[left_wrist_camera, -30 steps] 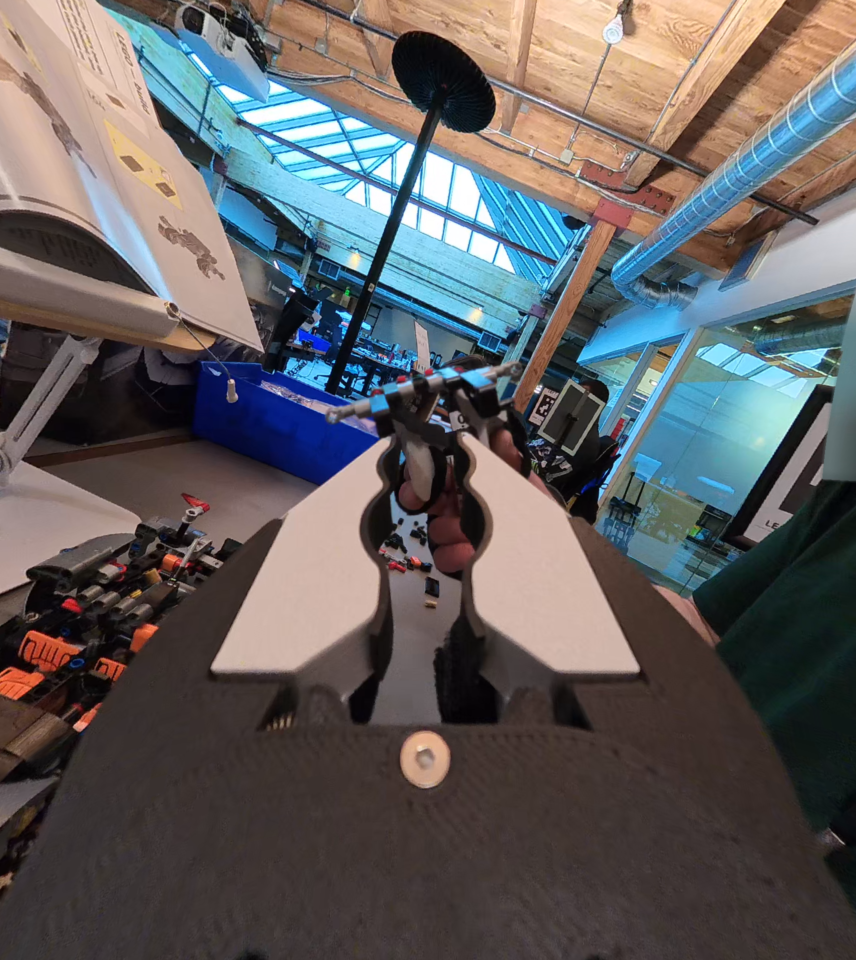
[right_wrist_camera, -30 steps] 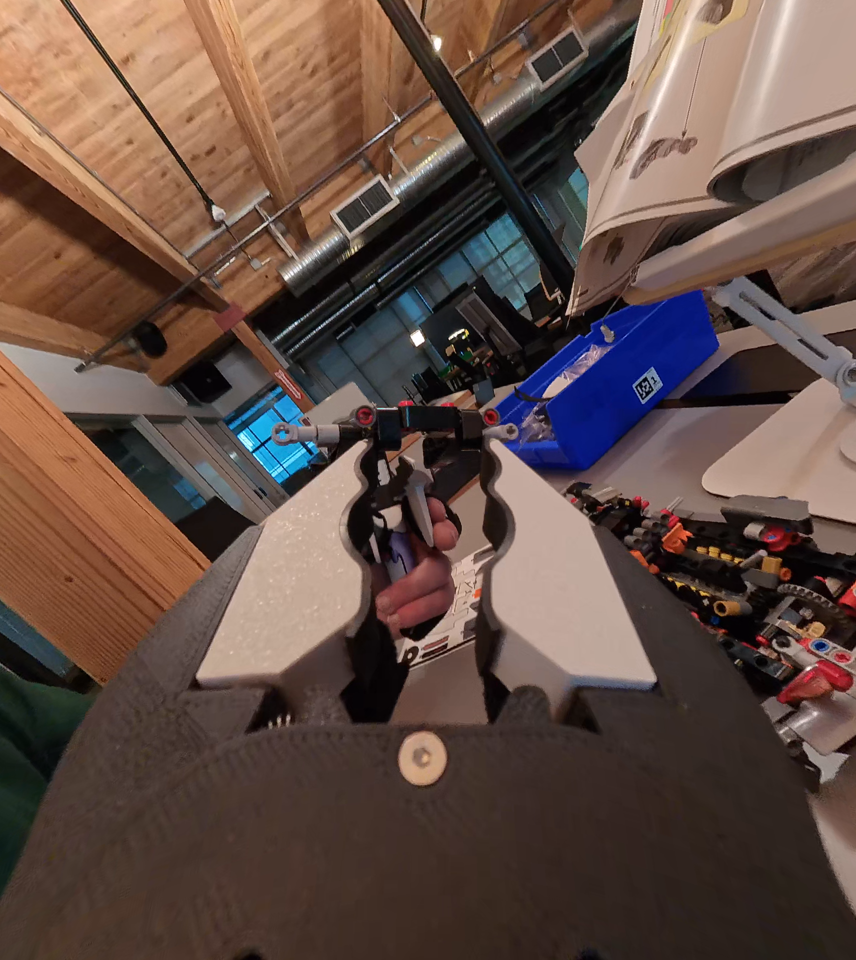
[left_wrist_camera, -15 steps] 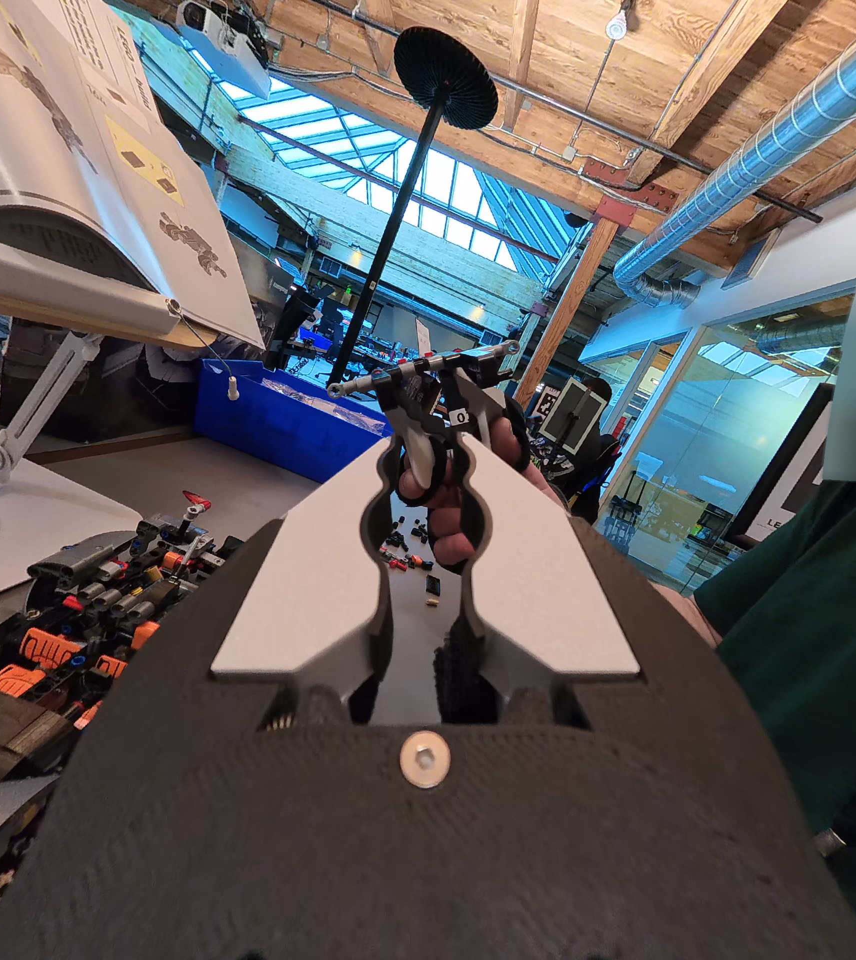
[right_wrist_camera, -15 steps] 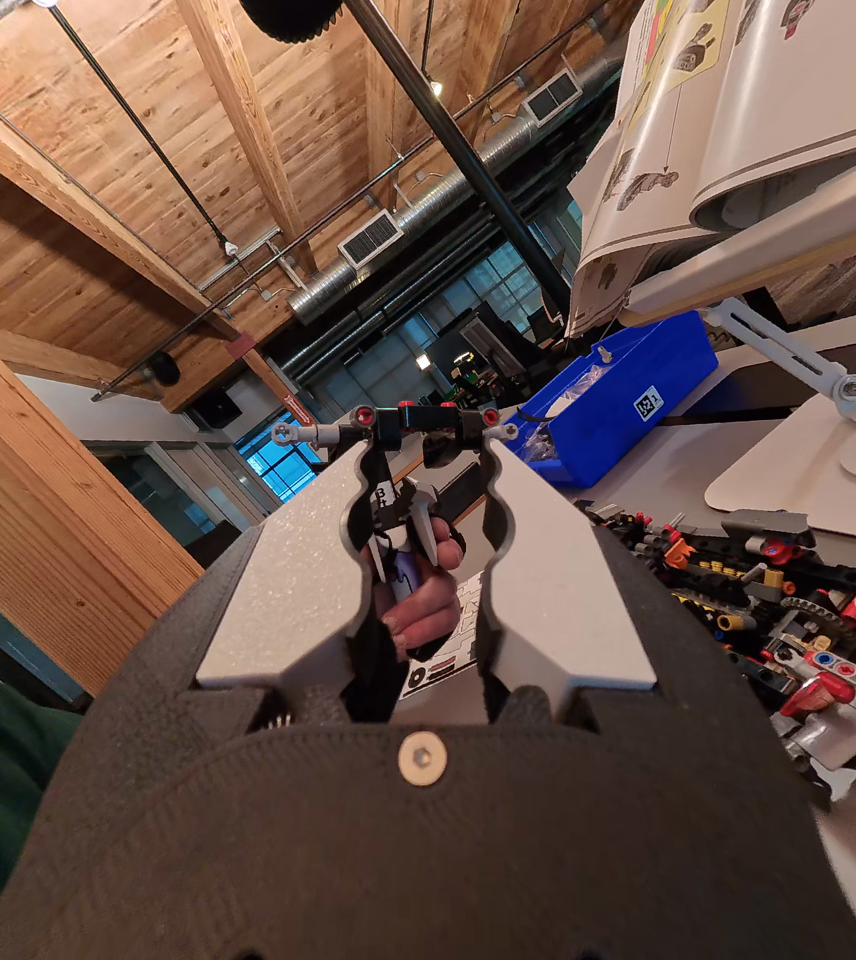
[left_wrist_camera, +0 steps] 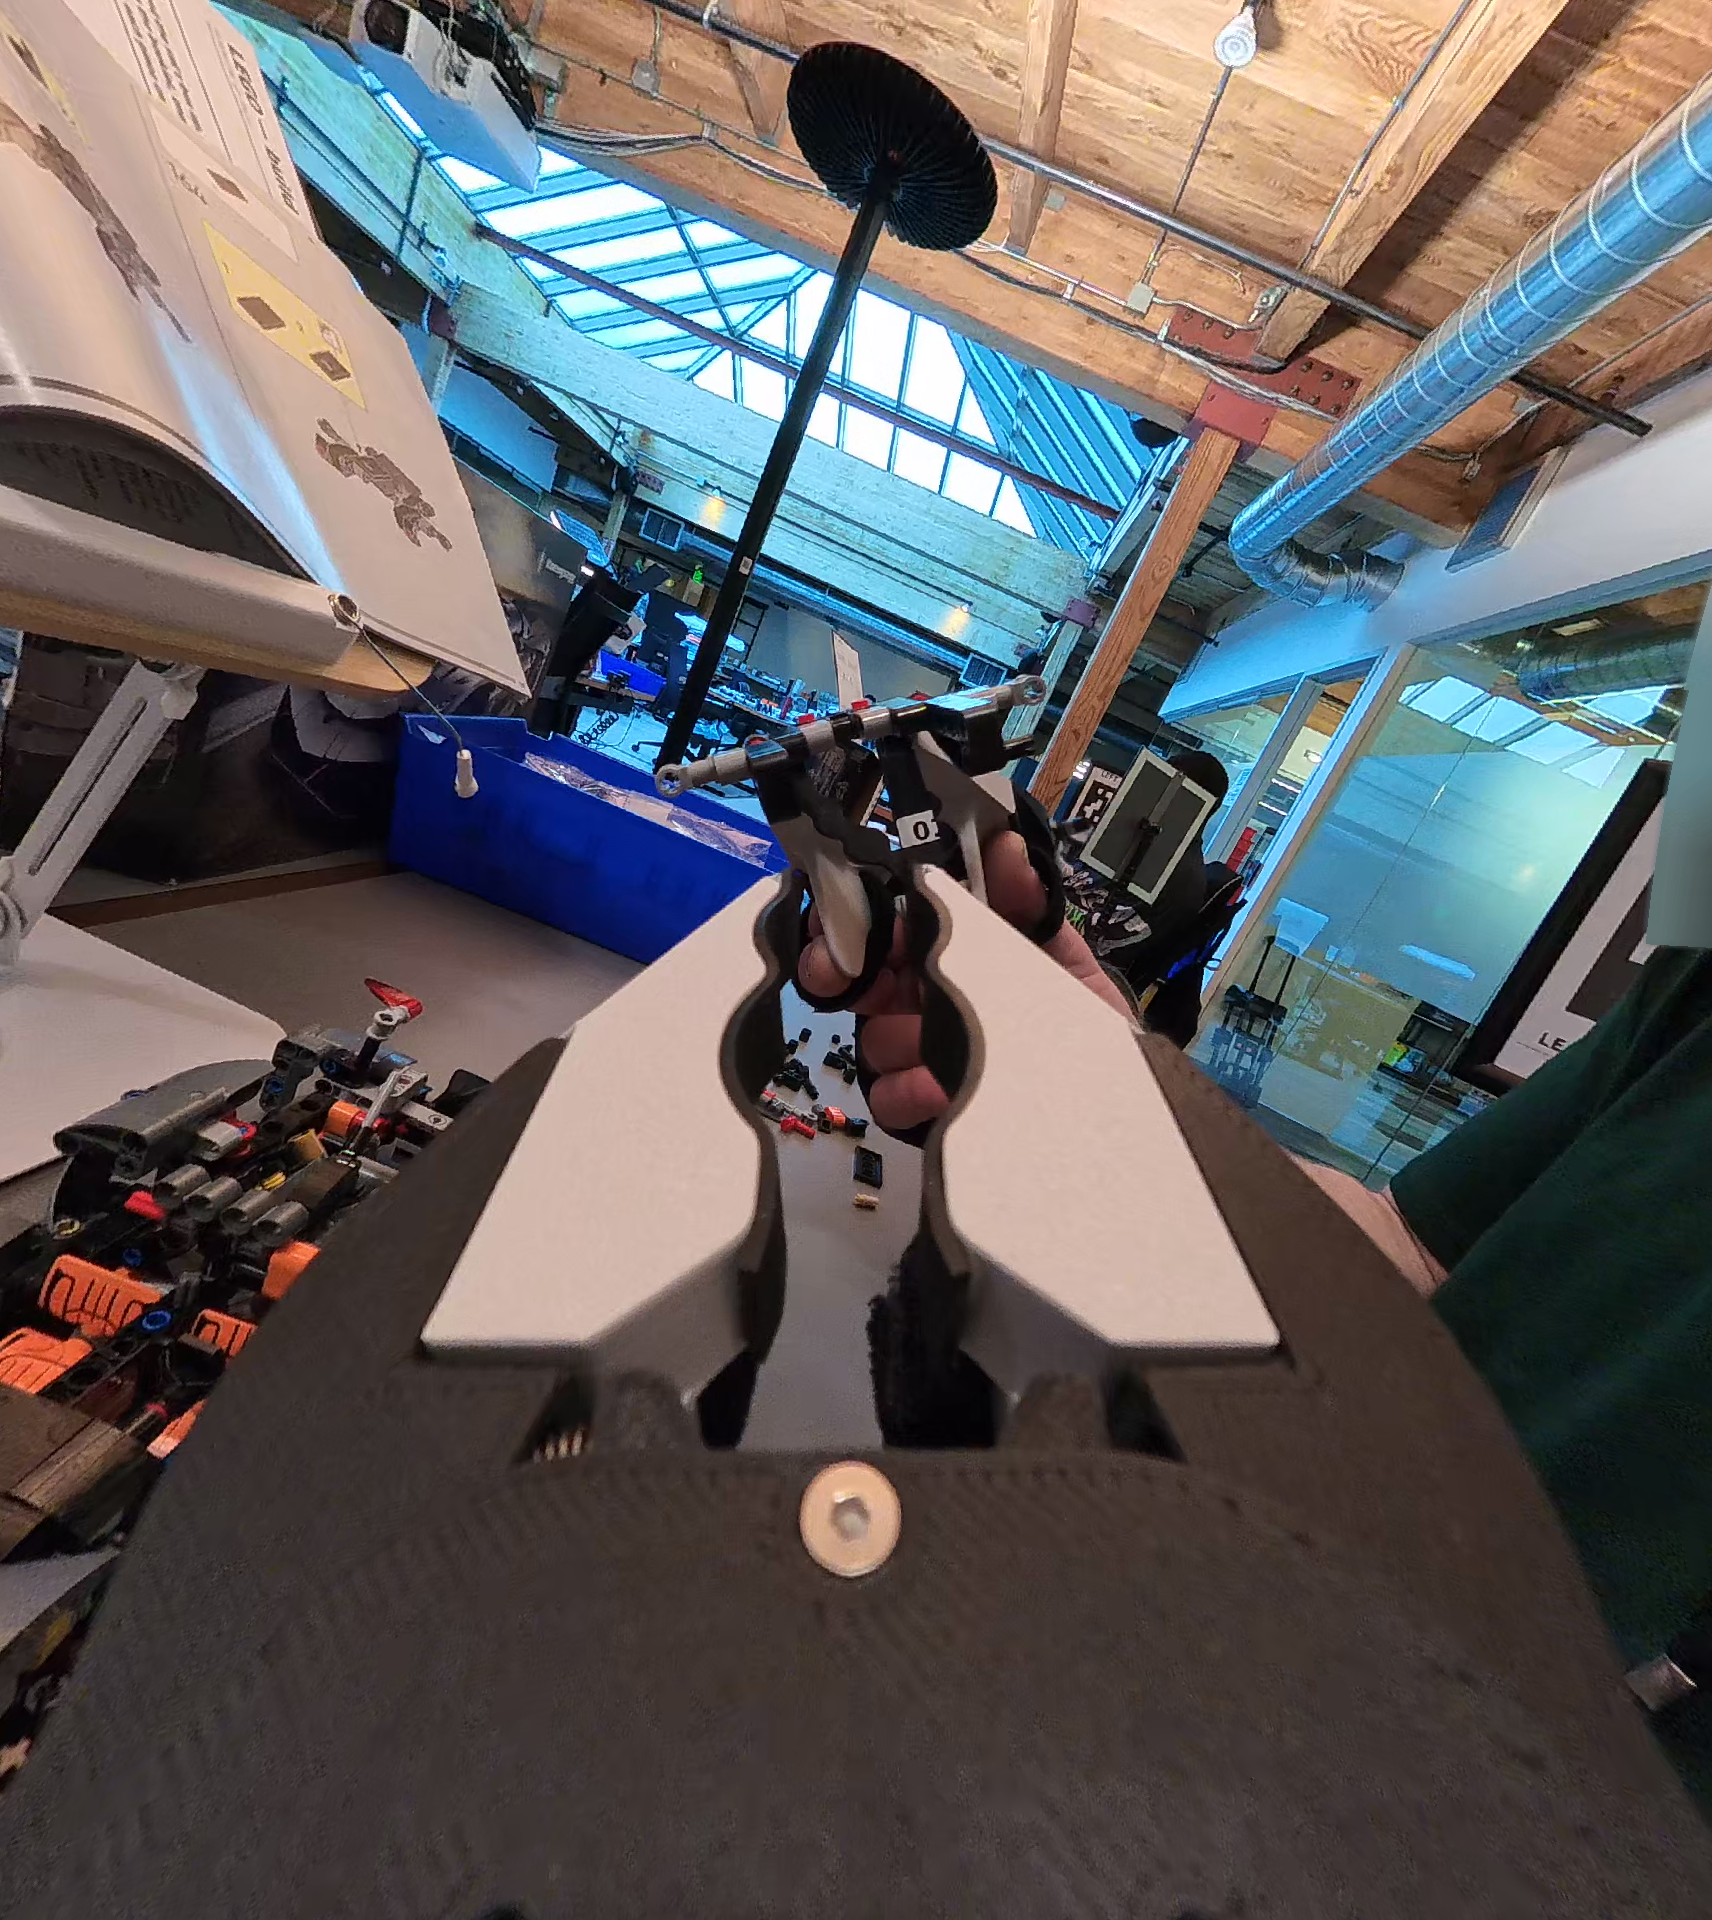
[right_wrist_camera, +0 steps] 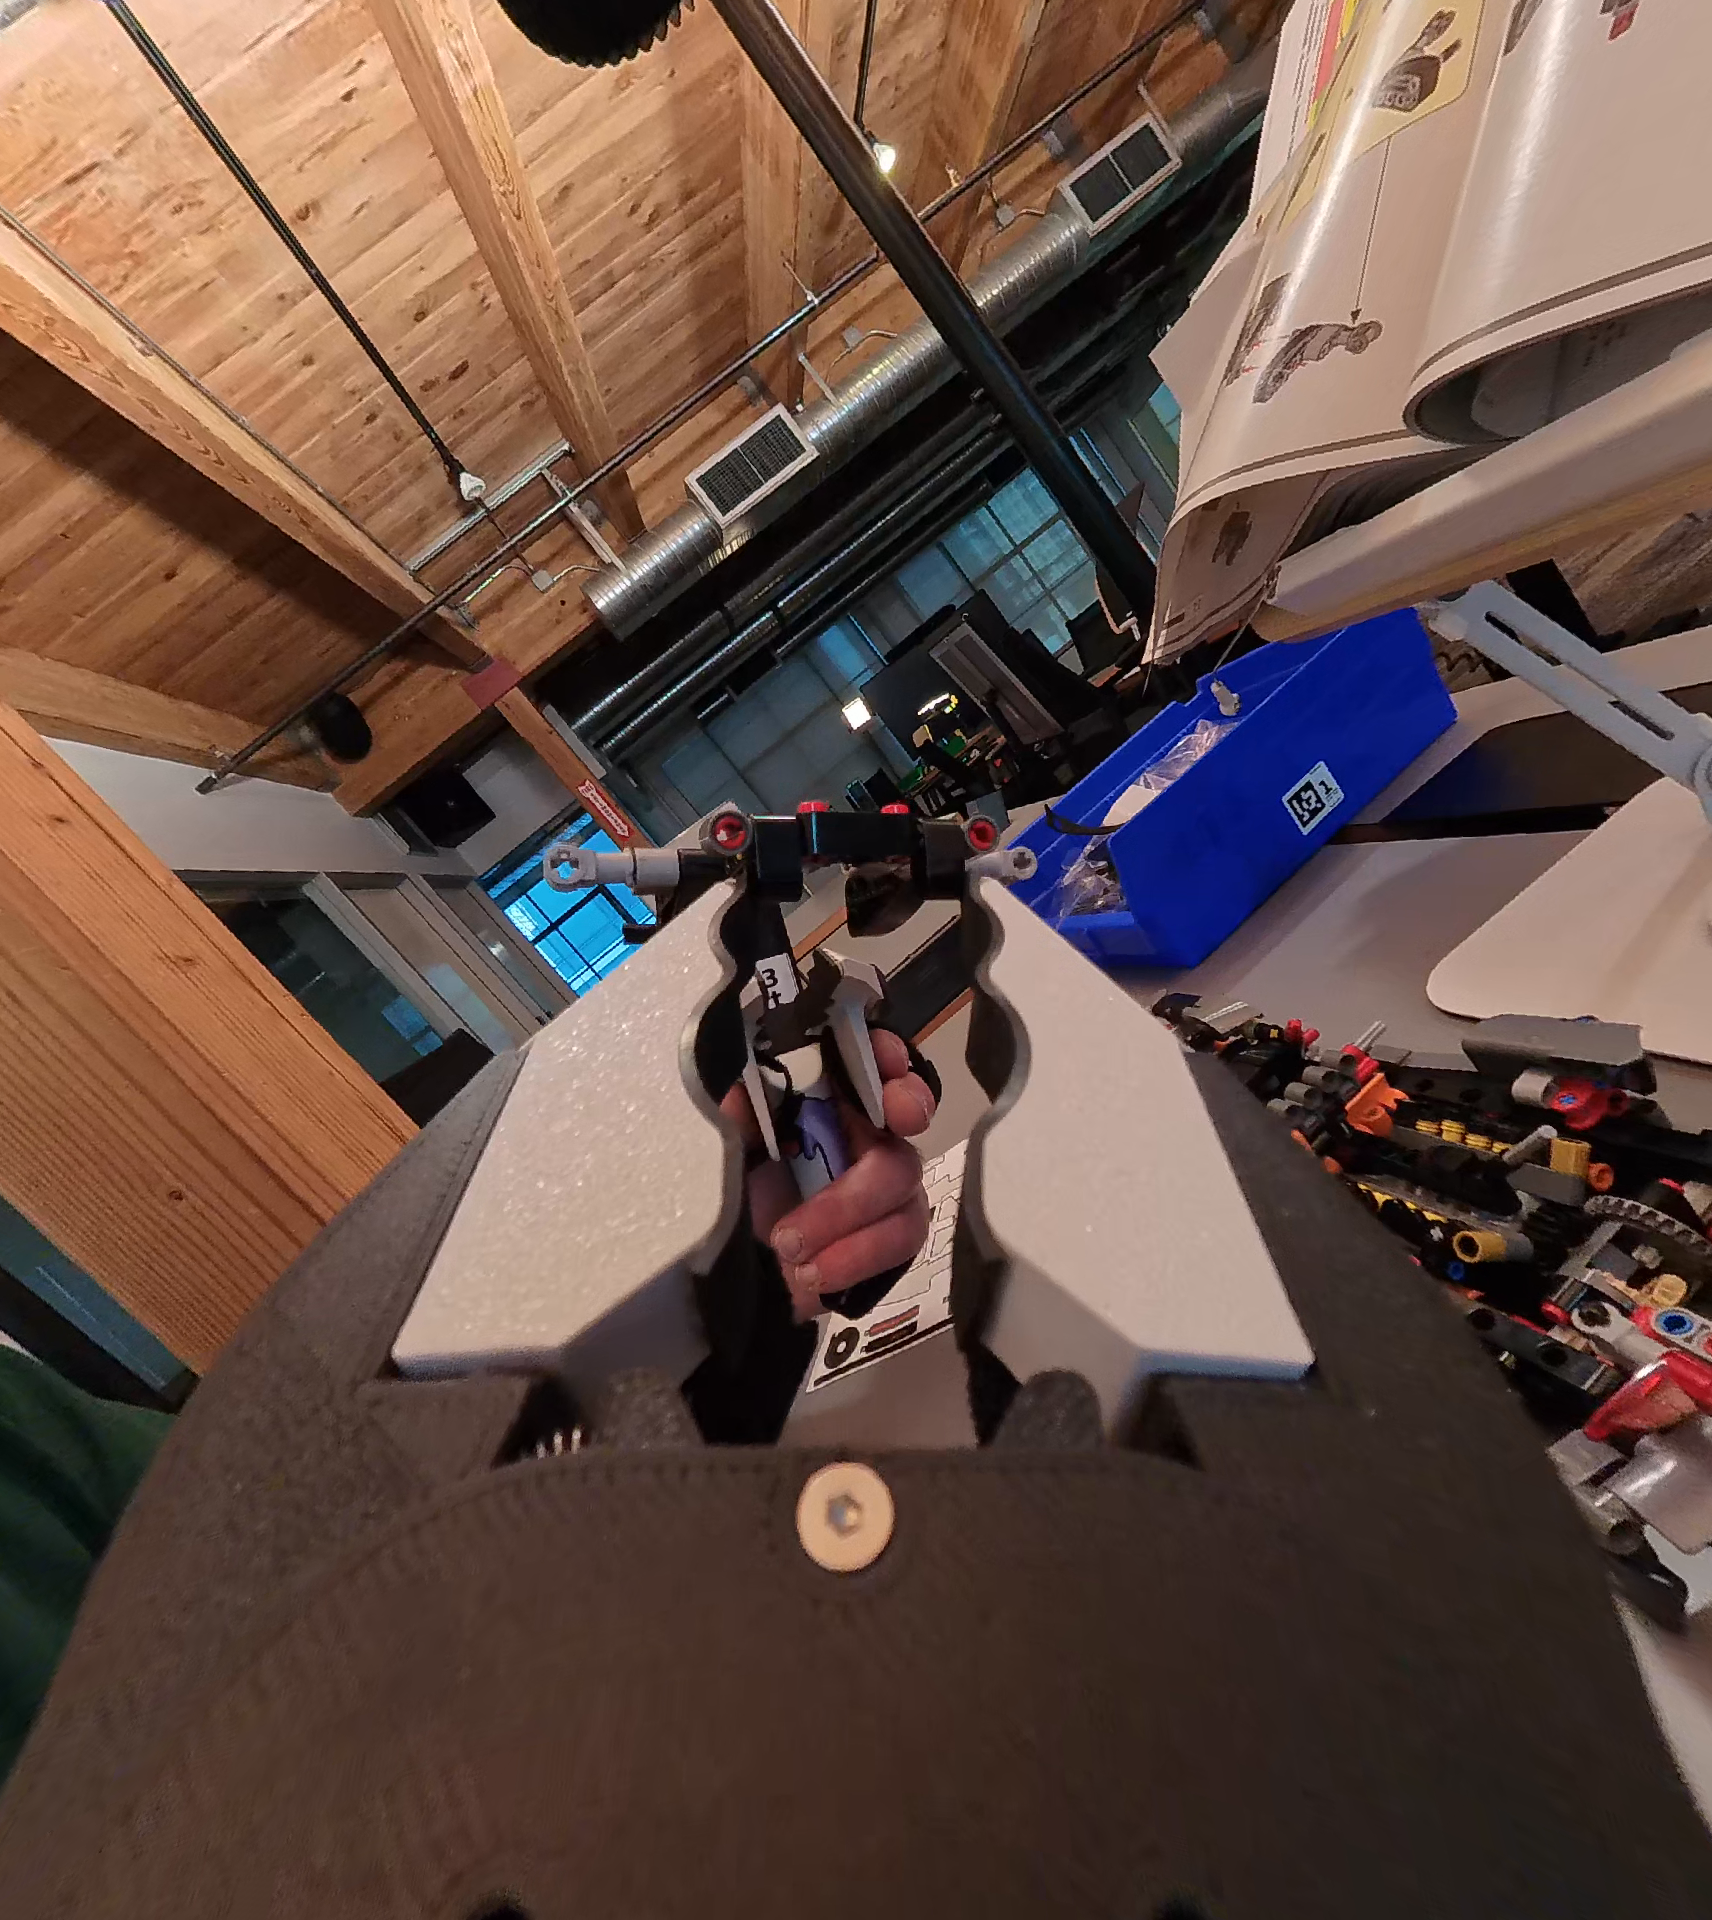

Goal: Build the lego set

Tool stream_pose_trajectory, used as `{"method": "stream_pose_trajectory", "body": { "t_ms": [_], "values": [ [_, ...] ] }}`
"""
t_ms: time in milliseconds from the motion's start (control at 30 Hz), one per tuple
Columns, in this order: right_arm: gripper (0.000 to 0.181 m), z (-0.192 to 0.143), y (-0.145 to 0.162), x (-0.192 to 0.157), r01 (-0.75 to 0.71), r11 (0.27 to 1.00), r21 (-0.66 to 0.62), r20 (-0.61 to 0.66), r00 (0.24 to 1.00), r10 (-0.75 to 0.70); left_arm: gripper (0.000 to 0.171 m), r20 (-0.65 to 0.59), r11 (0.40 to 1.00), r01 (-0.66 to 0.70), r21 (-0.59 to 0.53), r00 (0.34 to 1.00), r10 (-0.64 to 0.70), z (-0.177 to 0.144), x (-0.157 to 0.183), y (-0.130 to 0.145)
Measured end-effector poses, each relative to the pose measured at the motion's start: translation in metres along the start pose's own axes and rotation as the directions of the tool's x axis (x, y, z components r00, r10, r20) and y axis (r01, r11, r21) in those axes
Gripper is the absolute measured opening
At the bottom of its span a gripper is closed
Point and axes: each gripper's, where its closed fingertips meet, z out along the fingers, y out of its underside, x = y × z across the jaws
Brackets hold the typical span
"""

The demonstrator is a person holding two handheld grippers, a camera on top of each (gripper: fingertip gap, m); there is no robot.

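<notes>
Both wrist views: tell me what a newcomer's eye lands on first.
First, the small black-and-grey lego subassembly held up in the air between the left gripper and the right gripper, each shut on it from opposite sides. Next, the big half-built lego model with orange and red parts lying on the table. Above it hangs an open instruction book on a white stand.

The right gripper (right_wrist_camera: 852,883) holds a small black lego piece (right_wrist_camera: 836,836) by its tips, jaws closed on it. Past it, the left gripper (right_wrist_camera: 810,1029) points back. A blue bin (right_wrist_camera: 1247,790) sits on the counter (right_wrist_camera: 1351,935).
</notes>
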Motion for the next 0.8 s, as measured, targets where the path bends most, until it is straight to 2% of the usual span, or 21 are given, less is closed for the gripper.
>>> {"method": "stream_pose_trajectory", "body": {
  "t_ms": [800],
  "values": [
    [0.037,0.0010,0.0007,-0.0015,-0.013,1.000,0.006,0.022,1.000,0.013,0.018,0.004,1.000,-0.001,-0.008,1.000,0.001,0.0007,-0.0011,0.0018]
  ]
}}
